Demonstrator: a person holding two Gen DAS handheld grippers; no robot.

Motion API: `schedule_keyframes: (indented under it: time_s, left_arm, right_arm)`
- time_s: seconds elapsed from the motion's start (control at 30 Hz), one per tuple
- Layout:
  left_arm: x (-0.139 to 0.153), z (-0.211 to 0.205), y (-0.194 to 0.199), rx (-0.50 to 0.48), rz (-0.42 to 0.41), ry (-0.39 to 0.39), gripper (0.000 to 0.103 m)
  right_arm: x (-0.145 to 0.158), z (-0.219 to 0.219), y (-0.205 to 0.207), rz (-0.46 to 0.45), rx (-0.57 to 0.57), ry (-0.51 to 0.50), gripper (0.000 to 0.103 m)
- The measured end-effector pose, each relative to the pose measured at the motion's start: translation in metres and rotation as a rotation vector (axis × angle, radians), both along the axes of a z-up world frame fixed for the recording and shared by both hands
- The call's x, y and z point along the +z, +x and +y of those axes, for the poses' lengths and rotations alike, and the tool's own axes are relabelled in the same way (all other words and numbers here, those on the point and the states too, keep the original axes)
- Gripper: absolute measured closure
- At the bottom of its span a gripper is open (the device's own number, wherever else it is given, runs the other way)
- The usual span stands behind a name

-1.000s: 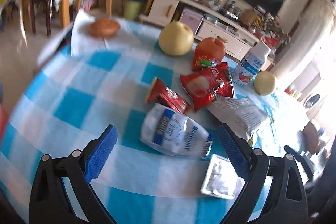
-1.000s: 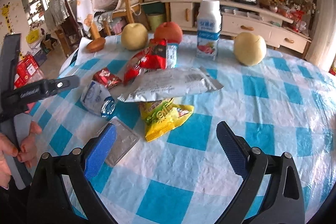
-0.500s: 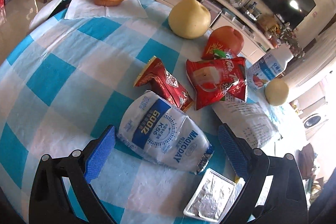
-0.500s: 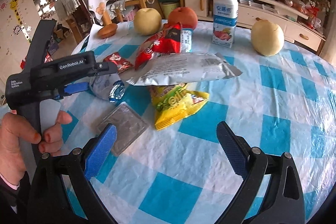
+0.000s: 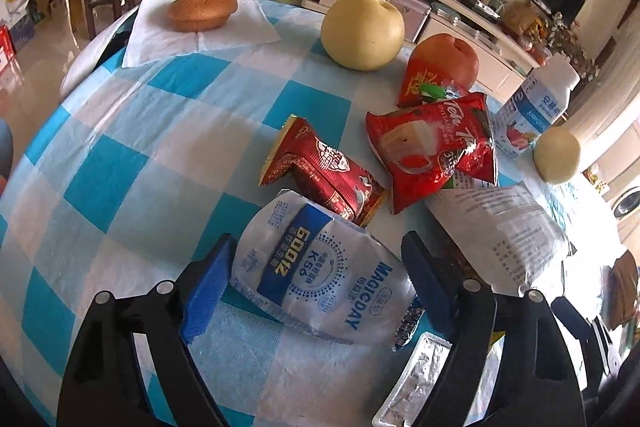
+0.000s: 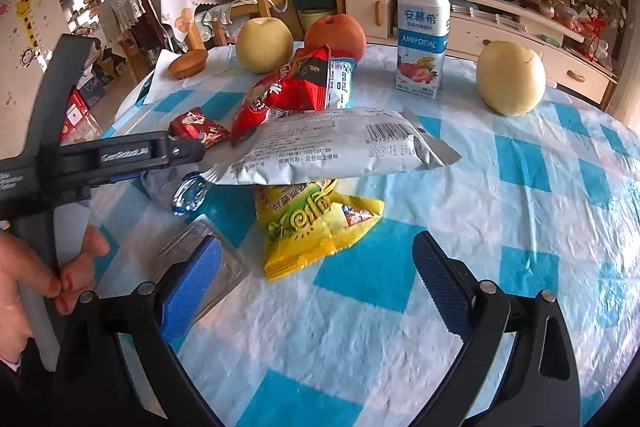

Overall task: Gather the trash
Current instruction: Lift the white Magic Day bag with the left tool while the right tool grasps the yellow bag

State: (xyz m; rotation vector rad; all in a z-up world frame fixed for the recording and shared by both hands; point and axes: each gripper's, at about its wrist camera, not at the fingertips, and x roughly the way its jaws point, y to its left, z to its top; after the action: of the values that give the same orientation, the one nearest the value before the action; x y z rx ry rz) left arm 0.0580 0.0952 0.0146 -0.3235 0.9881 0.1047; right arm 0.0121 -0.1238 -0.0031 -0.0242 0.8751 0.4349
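Your left gripper [image 5: 316, 267] has come down over the white and blue pouch [image 5: 320, 275] on the checked tablecloth [image 5: 140, 147], and its jaws have just been closing around it, the left pad at the pouch's edge and the right pad just beside it, so no firm pinch shows yet. That puts the first piece of trash nearly in hand. Your right gripper [image 6: 316, 275] hangs spread and empty near the yellow snack bag [image 6: 312, 227], the foil tray [image 6: 212, 255] under its left pad.
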Motion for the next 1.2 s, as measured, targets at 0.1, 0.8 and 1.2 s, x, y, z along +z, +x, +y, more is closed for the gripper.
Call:
schedule_keyframes:
  time_s: [0.1,0.8,1.2]
  left_arm:
    - [0.001,-0.001,-0.002,-0.014,-0.005,0.012,0.023]
    - [0.002,0.008,-0.022,-0.006,0.039,-0.059,0.023]
    - [-0.004,-0.009,-0.005,-0.036,0.039,0.079,0.01]
  right_arm:
    - [-0.005,0.001,0.007,0.005,-0.007,-0.004,0.007]
    - [-0.011,0.018,0.016,0.024,0.045,-0.029,0.033]
    - [-0.007,0.052,-0.029,0.082,0.176,-0.03,0.037]
